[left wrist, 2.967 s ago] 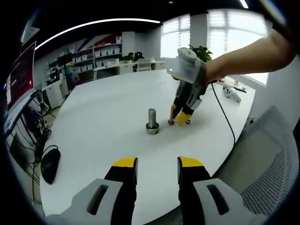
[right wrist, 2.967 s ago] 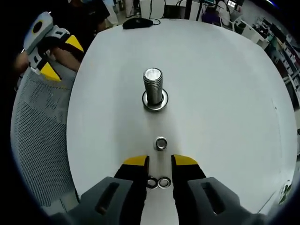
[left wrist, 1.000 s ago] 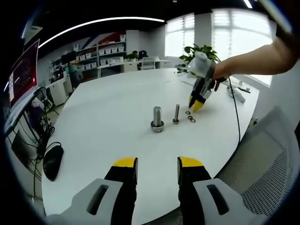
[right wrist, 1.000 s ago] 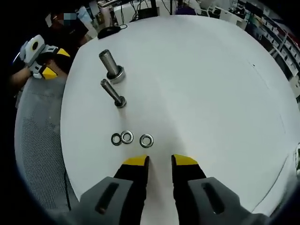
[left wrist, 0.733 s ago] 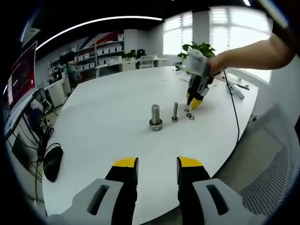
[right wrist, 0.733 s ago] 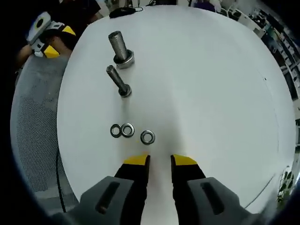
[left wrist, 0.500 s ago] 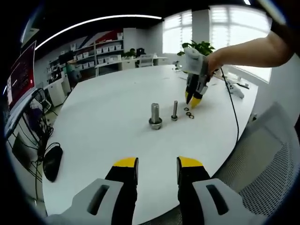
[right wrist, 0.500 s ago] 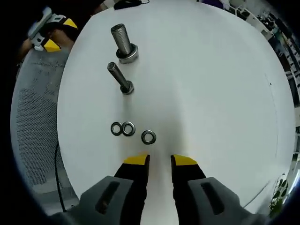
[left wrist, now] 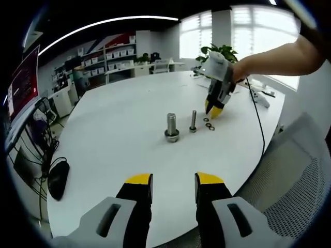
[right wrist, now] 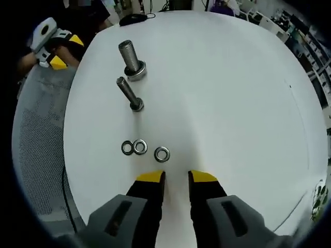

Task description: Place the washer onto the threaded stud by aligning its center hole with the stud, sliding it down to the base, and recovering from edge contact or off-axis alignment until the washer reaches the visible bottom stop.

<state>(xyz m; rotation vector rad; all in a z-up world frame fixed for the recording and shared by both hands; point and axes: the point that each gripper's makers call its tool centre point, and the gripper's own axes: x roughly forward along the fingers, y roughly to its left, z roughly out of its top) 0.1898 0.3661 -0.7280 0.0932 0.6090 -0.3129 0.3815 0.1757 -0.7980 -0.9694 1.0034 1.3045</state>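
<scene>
Two threaded studs stand upright on the white round table (right wrist: 222,88): a thick one (right wrist: 129,60) (left wrist: 171,126) on a wide base and a thinner one (right wrist: 128,94) (left wrist: 193,121). Three steel washers lie flat beside them: two touching (right wrist: 134,147) and one apart (right wrist: 162,153), seen together as a small cluster (left wrist: 208,124) in the left gripper view. My right gripper (right wrist: 176,178) (left wrist: 213,109) hovers open just short of the single washer, holding nothing. My left gripper (left wrist: 173,182) is open and empty at the table's near edge, and it appears held at the far left (right wrist: 57,50).
A grey mesh chair (left wrist: 295,186) (right wrist: 36,150) stands against the table edge. A black mouse (left wrist: 56,181) and cables lie on a lower surface to the left. A cable (left wrist: 256,129) trails across the table. Shelves, desks and a plant (left wrist: 220,54) stand behind.
My right gripper drew back from the studs, leaving the thin stud standing with the washers beside it, then moved in toward the washers and shifted slightly. My left gripper stayed put.
</scene>
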